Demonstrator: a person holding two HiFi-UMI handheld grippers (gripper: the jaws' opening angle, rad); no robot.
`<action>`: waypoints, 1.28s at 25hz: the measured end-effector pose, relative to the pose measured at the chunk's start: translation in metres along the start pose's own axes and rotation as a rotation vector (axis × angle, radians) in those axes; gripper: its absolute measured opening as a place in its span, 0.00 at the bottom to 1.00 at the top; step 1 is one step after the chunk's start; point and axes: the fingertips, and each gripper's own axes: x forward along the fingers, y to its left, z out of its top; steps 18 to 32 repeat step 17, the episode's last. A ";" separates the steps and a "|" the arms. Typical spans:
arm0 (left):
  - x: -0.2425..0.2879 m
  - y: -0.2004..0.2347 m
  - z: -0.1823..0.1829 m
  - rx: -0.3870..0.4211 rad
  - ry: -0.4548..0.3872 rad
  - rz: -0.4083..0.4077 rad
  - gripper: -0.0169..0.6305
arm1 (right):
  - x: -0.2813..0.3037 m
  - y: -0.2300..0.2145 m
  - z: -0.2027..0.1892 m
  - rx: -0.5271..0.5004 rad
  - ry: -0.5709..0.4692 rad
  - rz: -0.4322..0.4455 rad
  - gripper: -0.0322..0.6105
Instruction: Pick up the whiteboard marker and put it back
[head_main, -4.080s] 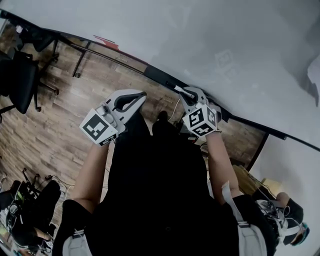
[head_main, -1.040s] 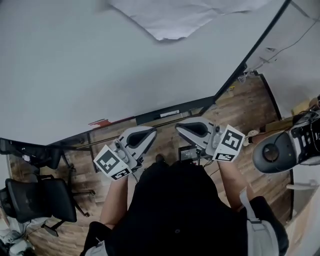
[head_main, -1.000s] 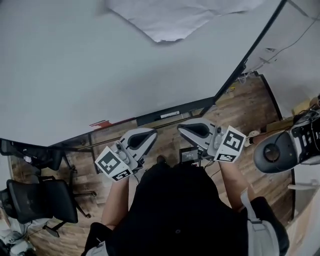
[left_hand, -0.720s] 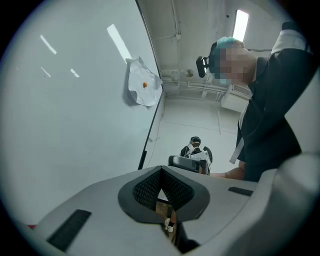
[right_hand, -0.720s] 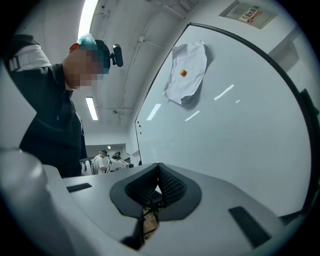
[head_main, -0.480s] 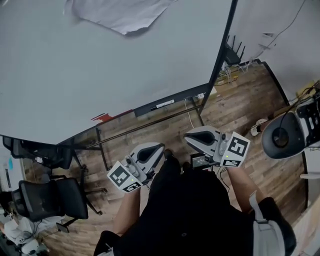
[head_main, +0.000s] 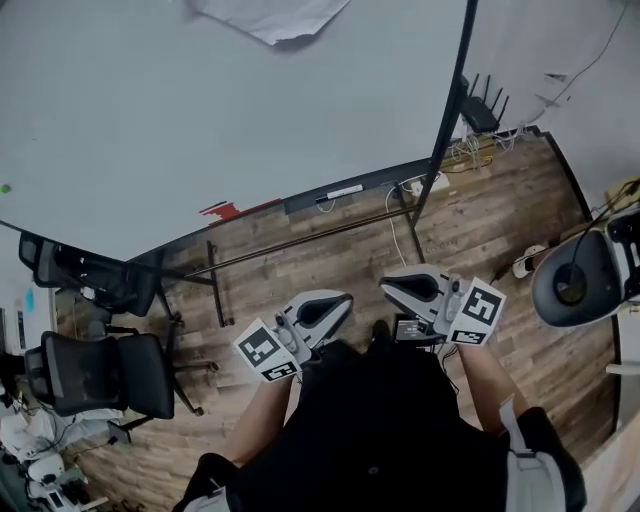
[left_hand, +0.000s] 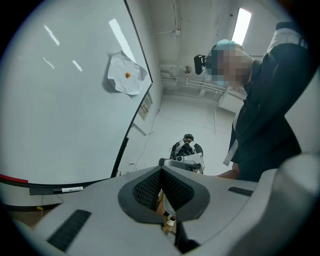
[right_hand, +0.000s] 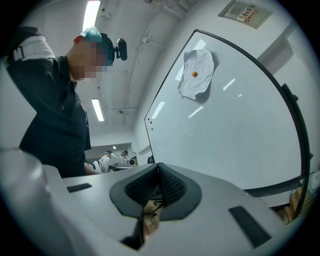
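Both grippers had drawn back from the whiteboard (head_main: 200, 100) since half a second earlier, sitting lower in the head view, while the board's bottom edge and the sheet of paper (head_main: 270, 15) pinned to it had slid up toward the top of the frame. The left gripper (head_main: 345, 298) and the right gripper (head_main: 384, 283) were held side by side just in front of the person's black top (head_main: 380, 420), well apart from the board, with their tips pointing toward each other over the wooden floor (head_main: 300, 260). In the left gripper view the two jaws were pressed together with their ribbed pads meeting and nothing caught between them; the right gripper view showed the same, jaws together and empty. The marker (head_main: 344, 190), black with a white label, lay flat on the dark ledge (head_main: 300, 200) along the bottom of the whiteboard, well away from both grippers and touched by neither. A red thing (head_main: 225, 210) lay farther left by the same ledge; what it was could not be told. An orange dot (left_hand: 127, 75) sat on the paper in the left gripper view. A black office chair (head_main: 100, 375) stood on the floor off to the left.
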 end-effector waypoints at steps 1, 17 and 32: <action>-0.003 0.002 0.000 0.004 -0.002 -0.003 0.04 | 0.000 -0.002 0.000 -0.005 -0.002 -0.009 0.08; -0.149 -0.025 0.048 0.009 -0.090 -0.008 0.04 | 0.085 0.099 0.007 -0.075 0.120 -0.133 0.08; -0.149 -0.025 0.048 0.009 -0.090 -0.008 0.04 | 0.085 0.099 0.007 -0.075 0.120 -0.133 0.08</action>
